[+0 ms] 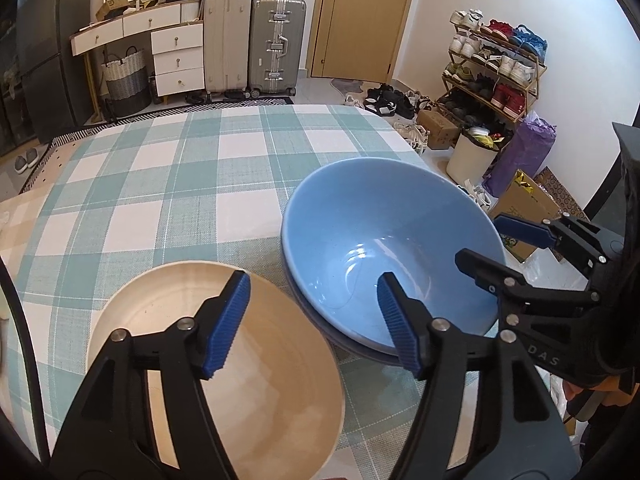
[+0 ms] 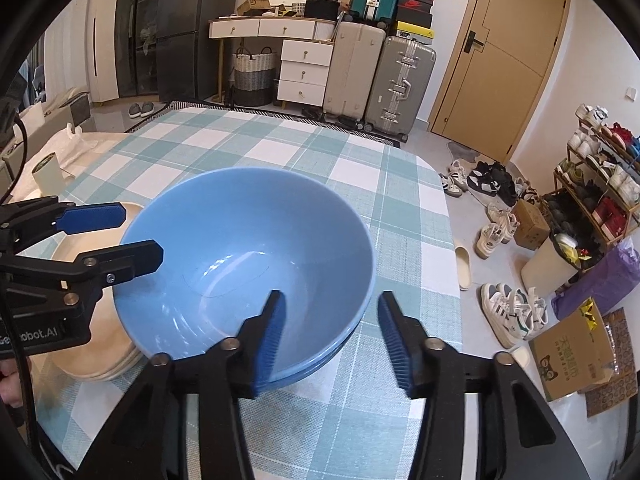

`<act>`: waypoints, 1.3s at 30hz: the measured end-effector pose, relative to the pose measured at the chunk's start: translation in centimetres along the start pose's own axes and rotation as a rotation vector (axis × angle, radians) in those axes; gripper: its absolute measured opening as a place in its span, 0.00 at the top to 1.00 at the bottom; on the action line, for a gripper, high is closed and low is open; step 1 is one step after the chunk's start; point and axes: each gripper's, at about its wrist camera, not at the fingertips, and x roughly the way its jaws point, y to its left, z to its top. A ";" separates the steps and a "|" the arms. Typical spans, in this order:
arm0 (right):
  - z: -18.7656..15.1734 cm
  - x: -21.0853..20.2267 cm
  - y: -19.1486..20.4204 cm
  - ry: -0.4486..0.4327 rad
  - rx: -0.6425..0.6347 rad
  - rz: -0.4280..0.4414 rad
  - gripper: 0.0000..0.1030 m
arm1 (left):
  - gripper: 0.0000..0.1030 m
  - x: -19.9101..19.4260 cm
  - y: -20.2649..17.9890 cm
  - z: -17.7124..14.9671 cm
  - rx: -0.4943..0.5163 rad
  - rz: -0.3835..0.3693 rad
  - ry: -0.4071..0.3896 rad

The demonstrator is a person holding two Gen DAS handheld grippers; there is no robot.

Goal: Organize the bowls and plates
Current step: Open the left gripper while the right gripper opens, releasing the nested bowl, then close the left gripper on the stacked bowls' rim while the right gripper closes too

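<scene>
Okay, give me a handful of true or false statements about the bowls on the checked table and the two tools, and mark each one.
1. The blue bowl sits nested in another blue bowl. True.
2. The cream bowl lies upside down. False: it sits mouth up.
3. The left tool is open, with its pads clear of both bowls' rims. True.
4. The right tool is clamped shut on the blue bowl's rim. False: its pads straddle the rim with a gap, not pressing.
5. The tablecloth is plain red. False: it is checked teal and white.
</scene>
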 end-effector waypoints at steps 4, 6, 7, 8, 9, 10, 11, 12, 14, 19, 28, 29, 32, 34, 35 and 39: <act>-0.1 -0.3 -0.4 -0.020 0.030 0.023 0.29 | 0.28 0.2 0.6 0.1 -0.009 0.001 0.003; -0.1 -0.3 -0.7 -0.028 0.053 0.027 0.24 | 0.27 0.3 0.8 0.2 -0.014 -0.005 0.007; -0.1 -0.2 -0.9 -0.030 0.067 0.028 0.22 | 0.26 0.4 0.9 0.3 -0.015 -0.011 0.009; -0.1 -0.1 -1.1 -0.031 0.084 0.030 0.19 | 0.24 0.5 1.0 0.4 -0.018 -0.011 0.011; -0.2 0.0 -1.3 -0.031 0.099 0.032 0.19 | 0.23 0.6 1.1 0.4 -0.021 -0.009 0.013; -0.1 0.3 -1.5 -0.029 0.115 0.036 0.19 | 0.22 0.8 1.2 0.5 -0.024 -0.009 0.015; -0.1 0.4 -1.8 -0.027 0.133 0.042 0.18 | 0.19 1.0 1.2 0.6 -0.026 -0.011 0.017; -0.1 0.6 -2.0 -0.025 0.148 0.052 0.18 | 0.18 1.1 1.3 0.6 -0.029 -0.013 0.020; -0.1 0.9 -2.4 -0.025 0.176 0.068 0.18 | 0.01 1.4 1.4 0.6 -0.036 -0.017 0.024; 0.0 1.8 -3.1 -0.015 0.216 0.085 0.17 | 0.02 2.1 1.9 0.8 -0.062 -0.026 0.030; -0.4 3.2 -3.8 -0.001 0.269 0.133 0.17 | 0.03 3.6 3.4 0.8 -0.154 -0.063 0.077; -0.5 3.3 -3.8 -0.001 0.275 0.141 0.17 | 0.04 3.8 3.5 0.8 -0.160 -0.070 0.082; -0.6 3.6 -3.8 0.003 0.282 0.163 0.17 | 0.10 4.2 3.5 0.6 -0.162 -0.083 0.090; -0.7 3.8 -3.7 0.003 0.284 0.172 0.19 | 0.14 4.3 3.4 0.6 -0.157 -0.093 0.092; -0.7 3.8 -3.6 0.004 0.284 0.178 0.22 | 0.18 4.3 3.3 0.5 -0.155 -0.100 0.091; -0.8 3.8 -3.5 0.009 0.290 0.194 0.28 | 0.34 4.5 2.9 0.6 -0.146 -0.120 0.099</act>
